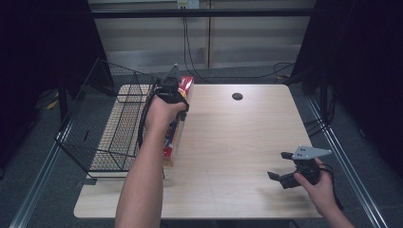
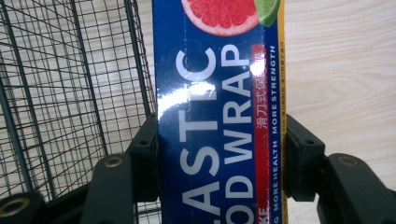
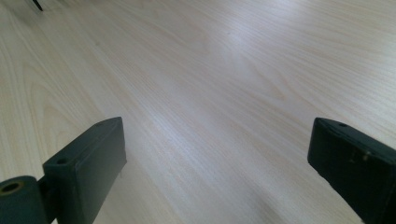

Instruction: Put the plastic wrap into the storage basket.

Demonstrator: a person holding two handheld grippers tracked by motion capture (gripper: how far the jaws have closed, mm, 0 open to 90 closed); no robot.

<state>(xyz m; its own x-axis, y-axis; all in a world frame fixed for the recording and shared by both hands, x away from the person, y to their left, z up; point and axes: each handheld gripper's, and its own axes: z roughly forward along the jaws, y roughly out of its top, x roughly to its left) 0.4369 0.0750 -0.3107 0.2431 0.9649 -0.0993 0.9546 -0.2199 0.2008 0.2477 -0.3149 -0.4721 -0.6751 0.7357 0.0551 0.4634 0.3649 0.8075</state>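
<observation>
Plastic wrap box point(image 2: 217, 116), long and blue with a red end and a grapefruit picture, sits clamped between the fingers point(image 2: 144, 158) of the left gripper point(image 1: 172, 90). In the left gripper view the two black fingers press against the box's opposite long sides, with white lettering reading "PLASTIC FOOD WRAP" running along its face. From the high view the box point(image 1: 179, 118) lies lengthwise toward the far side of the tabletop point(image 1: 237, 142), along its left part, just beside the wire basket point(image 1: 102, 128). Whether it rests on the wood or is lifted slightly cannot be told. The person's left hand point(image 1: 161, 111) grips the tool from above, the forearm stretching in from the bottom edge.

The black mesh basket stands at the tabletop's left edge, its near wall touching or nearly touching the box. A small dark round hole point(image 1: 237, 96) marks the far middle of the pale wood.

Well apart, near the front right corner, the right gripper point(image 1: 280, 166) hovers in the right hand point(image 1: 321, 183), its fingers point(image 3: 88, 163) spread wide with bare wood grain between them.
</observation>
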